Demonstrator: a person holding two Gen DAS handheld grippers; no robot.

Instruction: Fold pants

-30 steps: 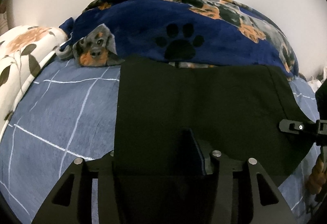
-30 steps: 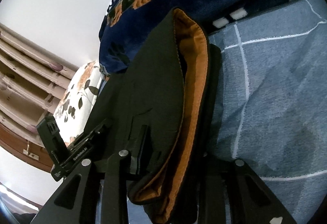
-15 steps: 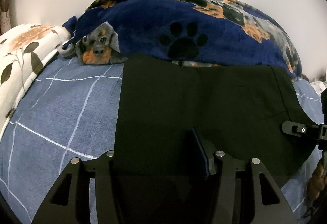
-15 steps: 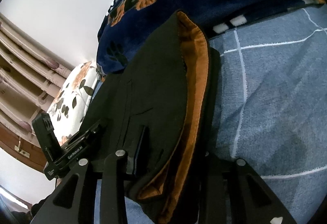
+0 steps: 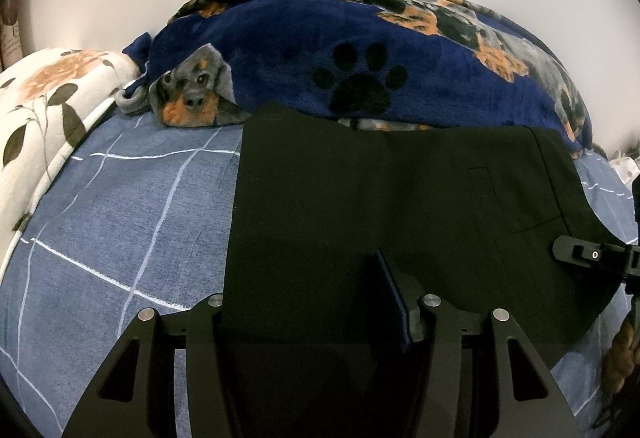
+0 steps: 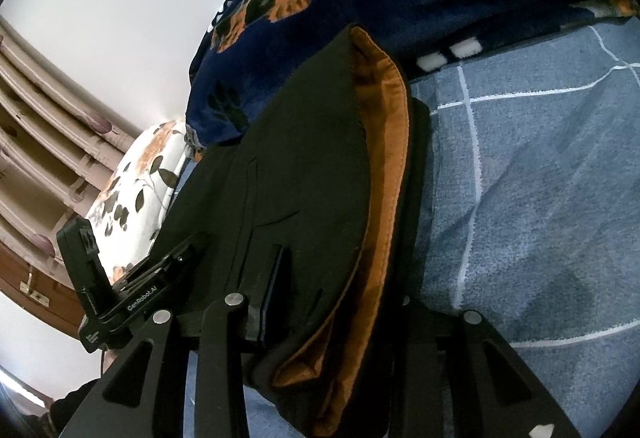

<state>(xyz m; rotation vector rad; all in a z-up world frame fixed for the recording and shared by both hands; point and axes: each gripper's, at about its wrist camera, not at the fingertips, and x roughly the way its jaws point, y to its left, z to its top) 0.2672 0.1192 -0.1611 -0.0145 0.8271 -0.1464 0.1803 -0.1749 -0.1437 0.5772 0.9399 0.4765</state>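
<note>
Black pants lie spread across the blue checked bedsheet. My left gripper stands at their near edge with the cloth between its jaws. The cloth covers the left finger, and the right pad stands clear of it, so this gripper is open. In the right wrist view my right gripper is shut on the waistband of the pants. It holds the waistband raised, so the orange lining shows. Each gripper also appears in the other's view: the right gripper and the left gripper.
A navy fleece blanket with dog and paw prints is heaped behind the pants against the white wall. A floral white pillow lies at the left. Curtains hang beyond it. Bare sheet lies right of the waistband.
The left jaws have widened slightly around the cloth. The right wrist view has tilted a little. The pants lie as before.
</note>
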